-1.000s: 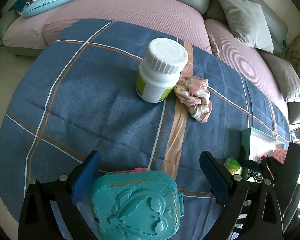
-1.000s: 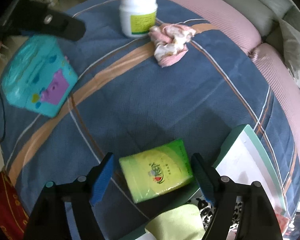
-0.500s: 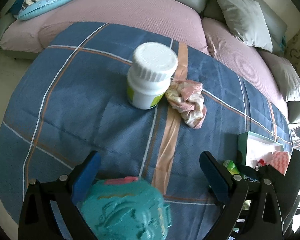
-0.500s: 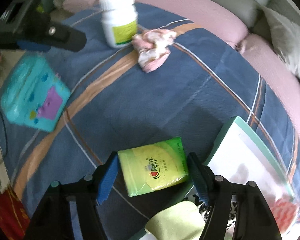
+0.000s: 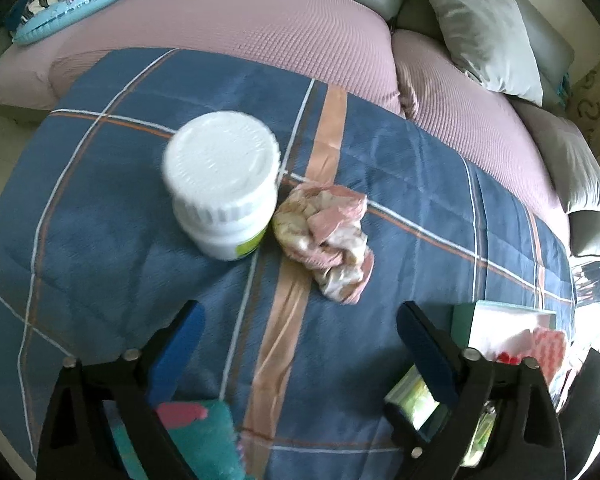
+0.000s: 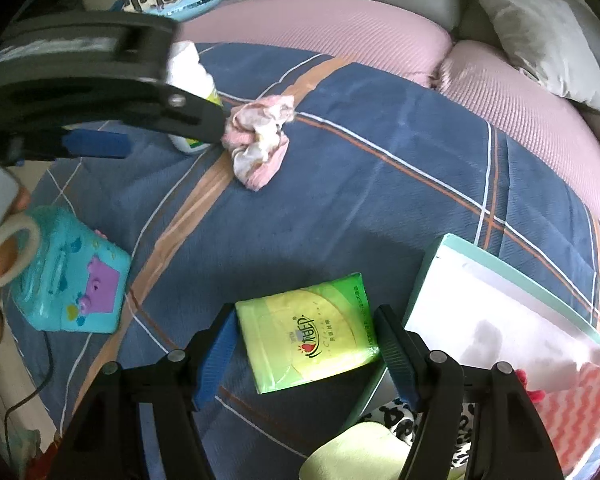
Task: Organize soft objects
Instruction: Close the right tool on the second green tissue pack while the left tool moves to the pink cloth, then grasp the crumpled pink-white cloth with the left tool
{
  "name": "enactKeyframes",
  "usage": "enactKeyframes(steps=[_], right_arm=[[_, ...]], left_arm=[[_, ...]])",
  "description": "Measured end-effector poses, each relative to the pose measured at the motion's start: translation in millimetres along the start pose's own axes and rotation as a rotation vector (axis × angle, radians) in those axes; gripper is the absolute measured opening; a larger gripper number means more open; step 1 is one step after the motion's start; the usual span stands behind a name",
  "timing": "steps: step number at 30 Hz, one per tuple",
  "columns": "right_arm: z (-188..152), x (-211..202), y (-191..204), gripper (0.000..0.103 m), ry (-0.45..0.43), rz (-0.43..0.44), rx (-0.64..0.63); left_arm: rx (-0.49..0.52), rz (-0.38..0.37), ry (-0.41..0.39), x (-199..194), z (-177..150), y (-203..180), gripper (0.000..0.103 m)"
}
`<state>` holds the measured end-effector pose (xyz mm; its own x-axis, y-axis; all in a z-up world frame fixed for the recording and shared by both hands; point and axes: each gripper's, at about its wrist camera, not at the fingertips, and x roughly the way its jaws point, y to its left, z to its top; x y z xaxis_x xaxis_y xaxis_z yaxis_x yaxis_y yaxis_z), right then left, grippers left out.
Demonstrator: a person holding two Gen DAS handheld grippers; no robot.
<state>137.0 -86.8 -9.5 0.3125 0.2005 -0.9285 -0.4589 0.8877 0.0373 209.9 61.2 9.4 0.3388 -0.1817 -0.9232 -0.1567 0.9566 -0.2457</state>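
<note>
A crumpled pink cloth (image 5: 324, 236) lies on the blue plaid blanket (image 5: 100, 220), touching a white bottle (image 5: 220, 184). My left gripper (image 5: 300, 340) hovers short of both. Its jaws are closing and only blanket lies between them. A teal toy case (image 5: 198, 440) sits under its left finger. In the right wrist view my right gripper (image 6: 306, 350) holds a green tissue pack (image 6: 308, 340), with a pad against each side. It is just left of the mint-rimmed white box (image 6: 428, 264). The pink cloth (image 6: 260, 140) lies farther off, beside a finger (image 6: 196, 120) of the left gripper.
The box holds a pink wavy cloth (image 6: 572, 400), a leopard-print cloth (image 6: 392, 412) and a yellow-green cloth (image 6: 360, 452). A hand (image 6: 0, 240) shows at the left next to the teal case (image 6: 72, 280). A sofa with pink covers (image 5: 260, 32) and grey cushions (image 5: 484, 28) curves behind.
My left gripper slid forward off the teal case toward the bottle and cloth, its jaws narrowing slightly. My right gripper closed on the tissue pack, rolled and rose a little with it.
</note>
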Motion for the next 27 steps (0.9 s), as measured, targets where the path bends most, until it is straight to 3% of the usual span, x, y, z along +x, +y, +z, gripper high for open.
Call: enactKeyframes(steps=[10, 12, 20, 23, 27], right_arm=[[1.0, -1.5, -7.4, 0.071, -0.027, 0.028, 0.014], [0.6, -2.3, -8.3, 0.071, -0.032, 0.032, 0.018], [0.3, -3.5, -18.2, 0.071, -0.053, 0.065, 0.084], [1.0, -3.8, -21.1, 0.071, -0.059, 0.074, 0.11], [3.0, -2.4, -23.8, 0.071, -0.065, 0.07, 0.114]], left_arm=[[-0.025, -0.02, 0.034, 26.4, 14.7, -15.6, 0.074], [-0.039, -0.019, 0.04, 31.2, 15.4, -16.0, 0.066], [-0.055, -0.017, 0.044, 45.6, 20.6, -19.3, 0.065], [-0.057, -0.018, 0.049, 50.2, 20.5, -20.5, 0.048], [-0.074, -0.02, 0.054, 55.5, 19.2, -18.5, 0.041]])
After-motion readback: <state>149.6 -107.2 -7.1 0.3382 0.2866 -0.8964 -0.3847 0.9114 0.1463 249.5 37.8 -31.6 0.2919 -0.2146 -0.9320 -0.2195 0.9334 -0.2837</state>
